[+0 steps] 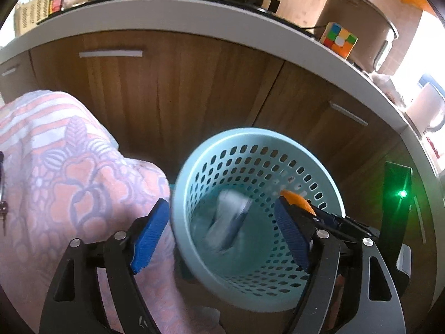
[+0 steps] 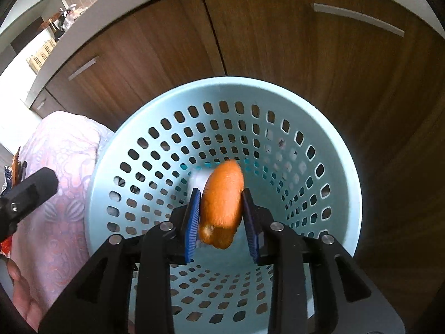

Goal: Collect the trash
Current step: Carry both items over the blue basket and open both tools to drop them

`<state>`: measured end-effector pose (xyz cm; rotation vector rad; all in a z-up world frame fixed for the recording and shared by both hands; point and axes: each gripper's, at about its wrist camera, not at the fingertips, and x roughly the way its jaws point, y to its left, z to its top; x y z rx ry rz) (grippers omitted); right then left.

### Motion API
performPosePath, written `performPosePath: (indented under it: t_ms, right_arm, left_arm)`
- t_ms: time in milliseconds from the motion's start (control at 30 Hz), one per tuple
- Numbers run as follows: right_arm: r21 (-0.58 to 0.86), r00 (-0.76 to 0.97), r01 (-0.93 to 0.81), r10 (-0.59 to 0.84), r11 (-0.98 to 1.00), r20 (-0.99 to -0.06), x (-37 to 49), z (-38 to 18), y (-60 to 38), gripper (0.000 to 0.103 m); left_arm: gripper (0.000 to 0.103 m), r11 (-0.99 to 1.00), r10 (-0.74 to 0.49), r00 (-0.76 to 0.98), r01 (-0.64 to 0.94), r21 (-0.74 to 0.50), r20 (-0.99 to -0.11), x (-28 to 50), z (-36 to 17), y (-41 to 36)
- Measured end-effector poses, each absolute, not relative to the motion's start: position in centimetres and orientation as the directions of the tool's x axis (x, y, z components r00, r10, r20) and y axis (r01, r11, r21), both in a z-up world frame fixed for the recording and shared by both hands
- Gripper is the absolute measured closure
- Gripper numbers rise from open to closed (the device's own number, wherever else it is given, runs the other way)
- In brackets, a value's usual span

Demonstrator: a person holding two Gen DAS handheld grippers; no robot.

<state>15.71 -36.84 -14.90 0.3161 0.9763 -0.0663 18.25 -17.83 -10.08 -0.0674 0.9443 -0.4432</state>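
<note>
1. Left wrist view: patterned pink cloth (image 1: 64,172) at left; the left gripper (image 1: 222,236) stands wide with nothing between its blue pads, over the pale blue basket (image 1: 194,167), where a blurred white-and-grey piece of trash (image 1: 228,220) lies.
2. Only this view shows the counter (image 1: 250,19) with a colour cube (image 1: 338,39) and pot (image 1: 358,22).
3. Right wrist view: the right gripper (image 2: 222,217), jaws narrow, holds an orange peel (image 2: 222,197) above the basket's opening, hardly visible from the other view.

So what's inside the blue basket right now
Inside the perforated blue basket a blurred white and grey piece of trash shows. The right hand-held gripper, holding an orange peel, hangs over the opening and covers part of the bottom.
</note>
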Motion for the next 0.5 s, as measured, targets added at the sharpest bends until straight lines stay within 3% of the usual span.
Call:
performPosePath:
  t_ms: [200, 300, 500]
  right_arm:
    - [0.239, 0.606, 0.179, 0.084, 0.954, -0.791, 14.8, -12.7, -36.0, 0.074]
    - [0.219, 0.639, 0.164, 0.066, 0.962, -0.766, 14.1, -10.9, -35.0, 0.060]
    - [0.208, 0.720, 0.062, 0.101, 0.976, -0.687, 12.0, -6.5, -30.8, 0.059]
  left_arm:
    - [0.027, 0.909, -0.404, 0.546, 0.332, -0.253, -0.734, 16.3, -8.2, -15.1]
    - [0.027, 0.916, -0.394, 0.583, 0.316, -0.249, -0.711, 15.0, -7.1, -13.3]
    - [0.027, 0.937, -0.349, 0.691, 0.271, -0.220, -0.634, 11.2, -3.6, -8.9]
